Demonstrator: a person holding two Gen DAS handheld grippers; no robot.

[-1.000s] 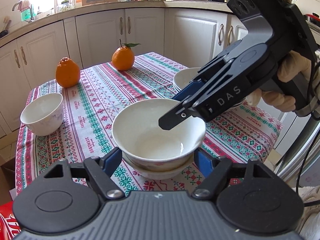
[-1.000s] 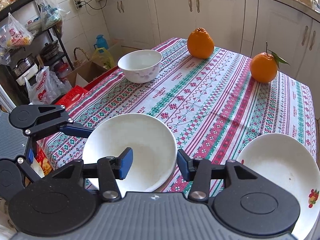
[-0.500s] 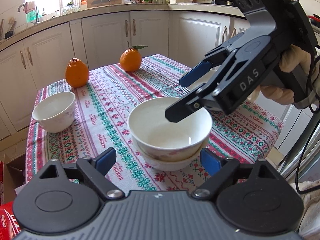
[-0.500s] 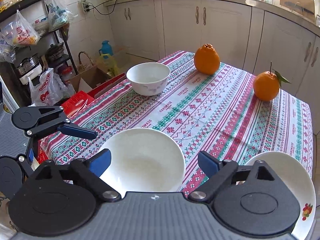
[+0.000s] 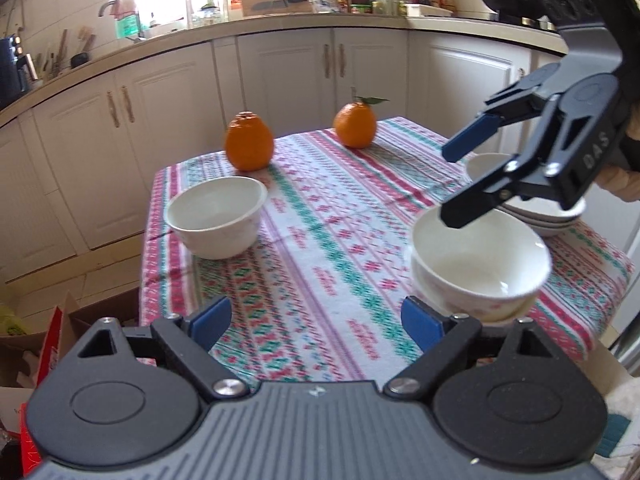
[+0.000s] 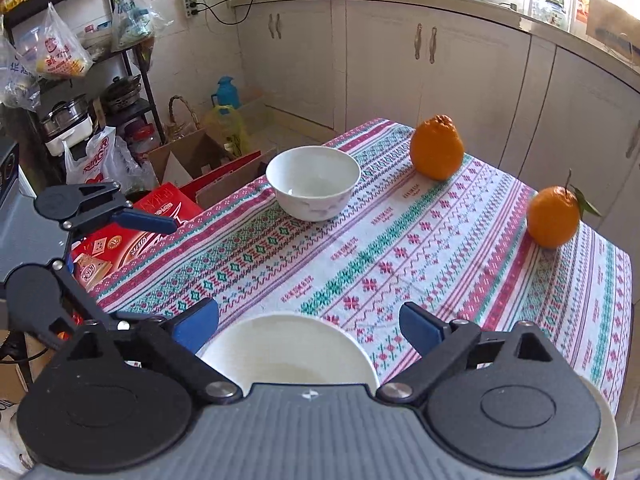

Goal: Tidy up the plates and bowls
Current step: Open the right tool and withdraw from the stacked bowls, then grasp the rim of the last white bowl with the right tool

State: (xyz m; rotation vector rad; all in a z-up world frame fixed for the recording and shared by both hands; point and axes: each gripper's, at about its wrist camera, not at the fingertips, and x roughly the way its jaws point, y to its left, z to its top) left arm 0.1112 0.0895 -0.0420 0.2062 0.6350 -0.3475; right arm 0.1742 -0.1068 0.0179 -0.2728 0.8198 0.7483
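Bowls and fruit sit on a counter draped in a woven tablecloth (image 5: 320, 216) banded red, green and white. At left stands a lone white ceramic bowl (image 5: 216, 222), round and glossy, with a knobbly orange (image 5: 249, 141) behind it. Further right rests a smoother leafy orange (image 5: 355, 124). The left gripper (image 5: 318, 318), matte black with blue pads, hangs with its jaws apart, nothing between them. Right of it, a stacked bowl (image 5: 480, 268) nests in another at the near edge. Above it the right gripper (image 5: 460, 180) has its jaws opening, holding nothing. Shallow stacked plates (image 5: 552, 216) lie behind.
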